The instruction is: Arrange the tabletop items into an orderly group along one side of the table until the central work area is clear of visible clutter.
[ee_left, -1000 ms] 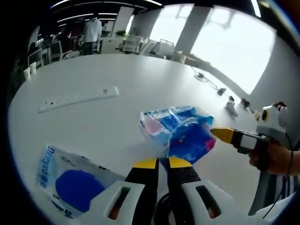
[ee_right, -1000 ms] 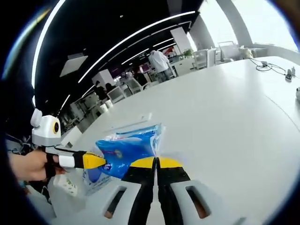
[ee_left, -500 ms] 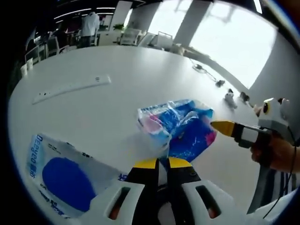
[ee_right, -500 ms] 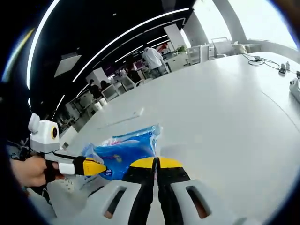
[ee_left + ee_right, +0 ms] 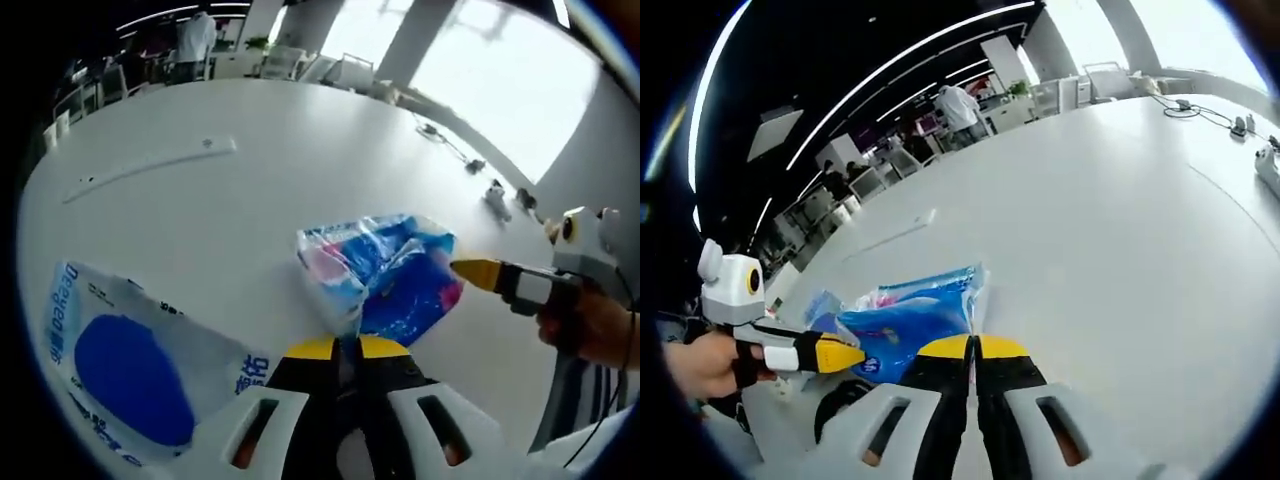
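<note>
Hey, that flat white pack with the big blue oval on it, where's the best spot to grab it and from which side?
Probably by a thin edge. The white pack lies flat on the table, so its broad face offers nothing to pinch. Its near corner, by the left claw, looks the most reachable; come in low from there, since the blue tissue pack lies on its far right.

Table: a large white tabletop (image 5: 300, 170) is seen, curved at its far edge.
Windows: bright glazing (image 5: 490, 90) is set between pale columns (image 5: 405, 40).
Ceiling: a dark ceiling is crossed by long light strips (image 5: 900, 60).
Furniture: chairs (image 5: 345, 100) and desks are placed beyond the table.
People: a figure in white (image 5: 958, 105) is seen standing far off.
</note>
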### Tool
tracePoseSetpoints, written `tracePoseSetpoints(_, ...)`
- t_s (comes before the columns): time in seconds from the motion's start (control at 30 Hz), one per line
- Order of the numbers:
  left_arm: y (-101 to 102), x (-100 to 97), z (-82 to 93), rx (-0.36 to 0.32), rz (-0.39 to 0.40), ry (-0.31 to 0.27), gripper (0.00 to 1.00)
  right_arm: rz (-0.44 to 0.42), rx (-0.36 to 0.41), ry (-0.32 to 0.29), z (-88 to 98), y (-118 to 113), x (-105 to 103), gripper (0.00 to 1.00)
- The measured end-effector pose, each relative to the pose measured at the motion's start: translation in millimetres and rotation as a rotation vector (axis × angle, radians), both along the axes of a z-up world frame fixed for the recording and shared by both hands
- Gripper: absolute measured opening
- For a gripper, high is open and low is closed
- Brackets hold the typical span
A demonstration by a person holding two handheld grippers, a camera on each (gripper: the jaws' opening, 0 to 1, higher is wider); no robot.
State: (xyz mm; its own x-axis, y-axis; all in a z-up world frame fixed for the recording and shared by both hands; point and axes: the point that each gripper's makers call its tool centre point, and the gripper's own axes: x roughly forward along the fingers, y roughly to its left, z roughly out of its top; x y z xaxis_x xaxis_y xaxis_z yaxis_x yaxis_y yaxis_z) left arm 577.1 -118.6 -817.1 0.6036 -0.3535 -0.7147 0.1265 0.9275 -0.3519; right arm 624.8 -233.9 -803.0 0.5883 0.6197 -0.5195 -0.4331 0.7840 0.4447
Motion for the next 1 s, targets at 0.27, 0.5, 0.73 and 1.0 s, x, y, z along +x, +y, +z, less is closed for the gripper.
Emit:
tracePoseSetpoints(0.27, 2.9, -0.5, -7.9, 0.001, 0.013, 0.019, 0.02, 0.010, -0.009, 0.023, -9.5, 1.0, -0.5, 0.00)
tracePoseSetpoints(0.5, 3.3, 0.1, -12.3, -0.004, 0.021, 0.026, 0.02, 0.009, -0.008, 0.030, -13.1, 1.1, 1.1, 0.00)
tracePoseSetpoints(0.73, 4.6, 1.4, -14.7, -0.010, 0.032, 0.029, 0.02, 0.011, -0.005, 0.029, -15.7, 2.2, 3.8, 0.00)
tracePoseSetpoints(1.0, 4.4, 3.8, -14.9, -0.009, 0.035, 0.023, 0.02, 0.007, -0.005, 0.036, -20.3, 0.6, 5.2, 0.00)
